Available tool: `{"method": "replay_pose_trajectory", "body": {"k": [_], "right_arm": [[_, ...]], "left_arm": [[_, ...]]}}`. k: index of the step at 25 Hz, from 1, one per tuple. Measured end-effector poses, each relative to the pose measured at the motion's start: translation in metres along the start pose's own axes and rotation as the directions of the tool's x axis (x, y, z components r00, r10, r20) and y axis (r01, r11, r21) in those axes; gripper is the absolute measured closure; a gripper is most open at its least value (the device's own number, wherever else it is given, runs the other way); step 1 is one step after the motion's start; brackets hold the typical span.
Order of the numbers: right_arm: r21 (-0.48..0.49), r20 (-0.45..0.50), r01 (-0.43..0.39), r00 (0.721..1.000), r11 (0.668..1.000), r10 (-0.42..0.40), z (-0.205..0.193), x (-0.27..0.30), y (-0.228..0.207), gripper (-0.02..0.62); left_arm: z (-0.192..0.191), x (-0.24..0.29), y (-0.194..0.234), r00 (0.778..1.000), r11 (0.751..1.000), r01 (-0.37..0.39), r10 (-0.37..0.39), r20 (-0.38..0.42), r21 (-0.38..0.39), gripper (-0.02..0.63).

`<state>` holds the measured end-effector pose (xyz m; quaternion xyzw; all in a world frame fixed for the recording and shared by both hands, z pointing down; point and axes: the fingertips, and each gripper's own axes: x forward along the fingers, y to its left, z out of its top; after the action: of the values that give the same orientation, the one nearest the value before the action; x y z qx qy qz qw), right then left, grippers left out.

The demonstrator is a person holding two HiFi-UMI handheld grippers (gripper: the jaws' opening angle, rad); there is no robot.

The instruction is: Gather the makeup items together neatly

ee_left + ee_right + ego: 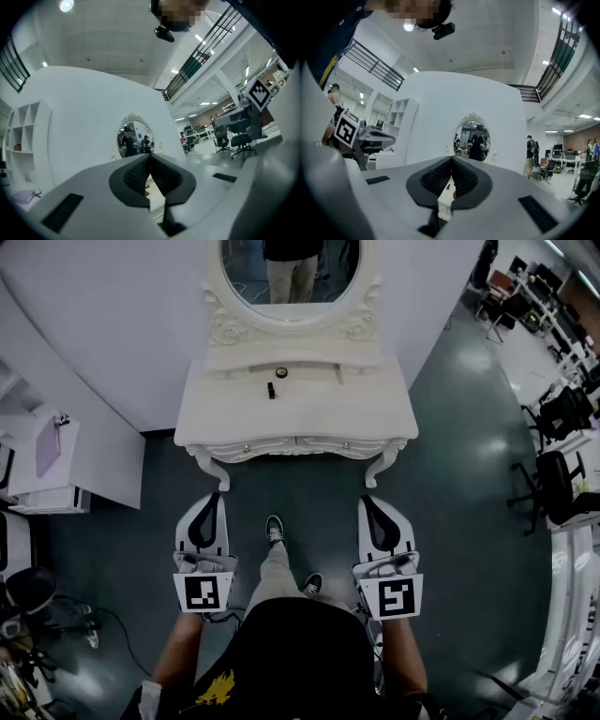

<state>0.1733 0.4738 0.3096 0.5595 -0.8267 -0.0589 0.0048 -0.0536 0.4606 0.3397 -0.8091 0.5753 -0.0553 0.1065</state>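
Standing before the white table (361,418) with the left gripper (150,156) and right gripper (451,159) both squeezed shut on nothing, far from the black tube (271,390) and little round pot (281,373) sitting close together on top

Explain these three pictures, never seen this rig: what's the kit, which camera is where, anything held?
No robot: a person stands facing a white dressing table, a hand-held gripper in each hand. The head view looks down from a camera on the person's head: left hand-held gripper at left, right hand-held gripper at right. The two gripper views come from cameras riding on each one, looking along its jaws. Both are shut, holding nothing. On the table, below the oval mirror, lie two small dark items: a round one and a stick-shaped one.
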Motion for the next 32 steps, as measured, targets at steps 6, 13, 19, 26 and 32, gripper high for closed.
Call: {"method": "replay_pose_trajectory", "body": {"k": [6,13,19,26,32], "right_arm": [[0.013,-0.081,-0.005,0.997,1.000,0.006,-0.027,-0.033,0.014,0.581],[0.074,-0.218,0.001,0.976,0.997,0.016,-0.059,-0.047,0.017,0.580],[0.067,-0.237,-0.002,0.971,0.998,0.018,-0.062,-0.047,0.012,0.580],[-0.065,-0.297,-0.045,0.955,0.997,0.024,-0.079,-0.049,-0.008,0.568],[-0.048,-0.368,0.002,0.930,0.999,-0.019,-0.098,-0.043,-0.040,0.437]], "left_arm": [[-0.004,-0.007,-0.030,0.998,0.997,0.050,-0.048,0.035,-0.054,0.594],[-0.046,-0.003,-0.064,0.979,0.924,0.173,-0.125,-0.161,0.340,0.601],[-0.028,0.001,-0.059,0.986,0.957,0.144,-0.118,-0.117,0.250,0.601],[-0.018,-0.002,-0.044,0.992,0.954,0.123,-0.108,-0.070,0.274,0.594],[-0.044,0.031,-0.030,0.989,0.982,0.089,-0.067,-0.131,0.165,0.313]]}}
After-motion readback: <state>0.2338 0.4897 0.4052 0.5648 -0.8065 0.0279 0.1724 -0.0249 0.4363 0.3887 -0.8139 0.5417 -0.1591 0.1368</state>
